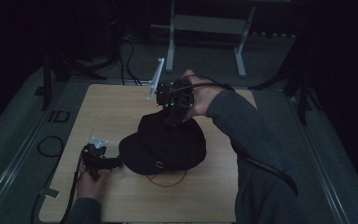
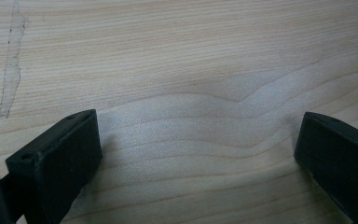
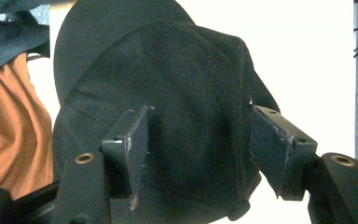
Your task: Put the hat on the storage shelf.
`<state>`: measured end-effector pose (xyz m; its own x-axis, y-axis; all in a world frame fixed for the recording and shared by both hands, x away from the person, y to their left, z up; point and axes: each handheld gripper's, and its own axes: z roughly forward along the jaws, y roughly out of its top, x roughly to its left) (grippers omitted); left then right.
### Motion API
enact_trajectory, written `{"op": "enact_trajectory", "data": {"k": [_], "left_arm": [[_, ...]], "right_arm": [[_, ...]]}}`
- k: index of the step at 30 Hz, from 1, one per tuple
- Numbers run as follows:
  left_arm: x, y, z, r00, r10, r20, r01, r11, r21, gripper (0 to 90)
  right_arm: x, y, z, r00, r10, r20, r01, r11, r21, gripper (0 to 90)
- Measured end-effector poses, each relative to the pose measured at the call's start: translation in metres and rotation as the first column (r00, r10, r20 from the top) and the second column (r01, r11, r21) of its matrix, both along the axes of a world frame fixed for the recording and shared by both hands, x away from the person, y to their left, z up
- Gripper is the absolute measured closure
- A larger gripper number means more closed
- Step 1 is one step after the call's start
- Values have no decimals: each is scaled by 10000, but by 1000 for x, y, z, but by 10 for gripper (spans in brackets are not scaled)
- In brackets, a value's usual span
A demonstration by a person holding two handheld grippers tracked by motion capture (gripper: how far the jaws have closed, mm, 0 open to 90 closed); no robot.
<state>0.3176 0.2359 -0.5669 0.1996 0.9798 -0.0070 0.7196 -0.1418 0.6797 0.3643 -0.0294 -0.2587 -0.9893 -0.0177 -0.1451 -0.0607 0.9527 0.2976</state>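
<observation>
a black cap (image 1: 165, 144) sits near the middle of the desk (image 1: 116, 105), a little toward the near edge, with its brim pointing to the left edge. a thin orange ring (image 1: 168, 179) lies on the wood just under the cap's near side, partly covered by it.

the right gripper (image 1: 173, 116) comes down from the far side, tilted steeply, onto the top of the cap's crown. in the right gripper view its jaws stand on either side of a raised fold of the cap (image 3: 177, 93), both pressing into the cloth, so it is clenched on the cap. the hand (image 1: 200, 93) holding it is raised above the far half of the desk, the sleeve running back toward the near right corner.

the left gripper (image 1: 109, 162) lies low near the left edge, close to the near left corner, its tips just beside the cap's brim; whether they touch it cannot be told. in the left gripper view (image 2: 198, 154) its jaws are spread wide apart with only bare wood between them, so it is released. the left hand (image 1: 91, 184) rests on the desk behind it.
</observation>
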Motion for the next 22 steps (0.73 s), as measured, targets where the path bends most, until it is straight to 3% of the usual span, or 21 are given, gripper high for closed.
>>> {"op": "enact_trajectory", "data": {"k": [6, 12, 22], "left_arm": [[0, 0, 0, 10000, 4, 7, -4, 10000, -1, 1], [0, 0, 0, 10000, 2, 10, -2, 10000, 1, 1], [0, 0, 0, 10000, 0, 15, 0, 10000, 21, 1]], "right_arm": [[2, -8, 1, 9999, -148, 7, 147, 9992, 379, 365], [4, -22, 4, 9998, -183, -104, 193, 9935, 1120, 383], [10, -46, 0, 9983, -546, -212, 568, 9903, 1269, 427]]}}
